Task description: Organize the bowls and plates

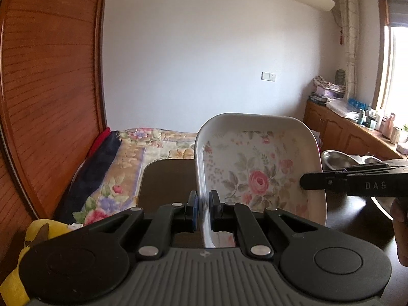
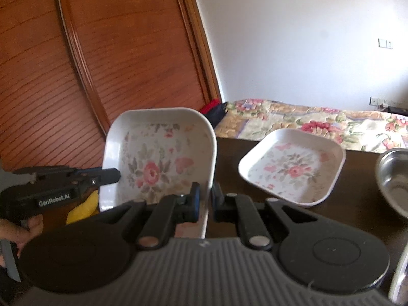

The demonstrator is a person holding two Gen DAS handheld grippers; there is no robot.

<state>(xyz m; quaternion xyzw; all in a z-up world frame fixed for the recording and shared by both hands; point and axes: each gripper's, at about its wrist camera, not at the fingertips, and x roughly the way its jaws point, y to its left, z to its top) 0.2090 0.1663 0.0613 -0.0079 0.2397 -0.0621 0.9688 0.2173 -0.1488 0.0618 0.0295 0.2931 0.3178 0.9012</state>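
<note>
Both grippers clamp one floral square plate [image 2: 158, 163]: left gripper [image 1: 203, 201] on its left rim, right gripper [image 2: 206, 199] on its right rim. Second floral plate [image 2: 293, 168] lies right of it, nearer the right hand.

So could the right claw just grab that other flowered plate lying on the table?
Probably not yet: the right claw is shut on the lifted plate. The path to the lying plate looks free otherwise.

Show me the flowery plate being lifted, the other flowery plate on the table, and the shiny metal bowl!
held floral plate [image 1: 257, 176]: left wrist view, on its painted rose.
second floral plate [image 2: 295, 170]: right wrist view, on its centre flower.
metal bowl [image 2: 395, 178]: right wrist view, on its inner wall.
</note>
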